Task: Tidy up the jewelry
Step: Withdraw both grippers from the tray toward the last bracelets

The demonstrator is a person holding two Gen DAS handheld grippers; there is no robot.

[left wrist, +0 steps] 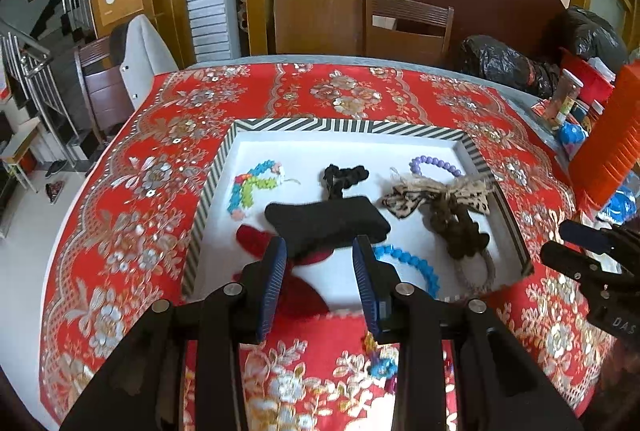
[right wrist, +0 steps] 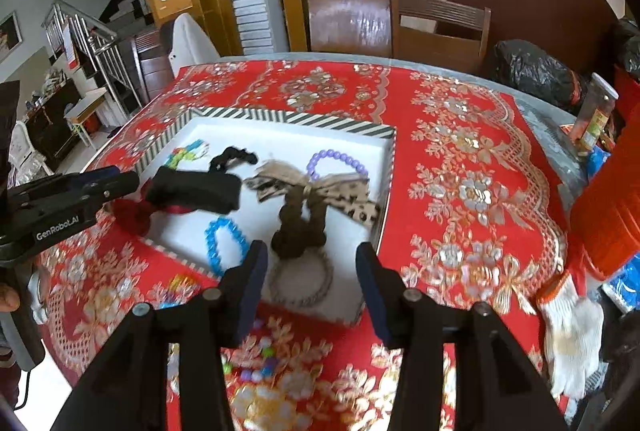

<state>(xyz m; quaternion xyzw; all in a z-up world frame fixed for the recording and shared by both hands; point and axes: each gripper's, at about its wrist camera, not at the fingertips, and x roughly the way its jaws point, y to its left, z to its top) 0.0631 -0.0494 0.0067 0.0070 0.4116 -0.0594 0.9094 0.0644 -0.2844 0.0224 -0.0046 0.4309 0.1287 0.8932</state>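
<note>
A white tray with a striped rim [left wrist: 344, 125] [right wrist: 288, 117] sits on the red floral tablecloth. In it lie a multicolour bead bracelet [left wrist: 250, 187], a black scrunchie [left wrist: 344, 177], a purple bead bracelet [left wrist: 434, 165] [right wrist: 338, 159], a leopard bow on a brown scrunchie [left wrist: 440, 203] [right wrist: 316, 199], a blue bead bracelet [left wrist: 408, 263] [right wrist: 224, 241], a red bow [left wrist: 260, 241] and a black bow [left wrist: 326, 221] [right wrist: 196, 189]. My left gripper [left wrist: 320, 255] is open just behind the black bow, which lies loose over the red one. My right gripper [right wrist: 310, 259] is open above the tray's near right corner.
Loose coloured beads [left wrist: 382, 363] [right wrist: 256, 367] lie on the cloth in front of the tray. An orange plastic container [left wrist: 612, 147], jars and black bags [left wrist: 504, 65] crowd the right side. A white work glove [right wrist: 572, 331] lies at the right. Chairs stand behind the table.
</note>
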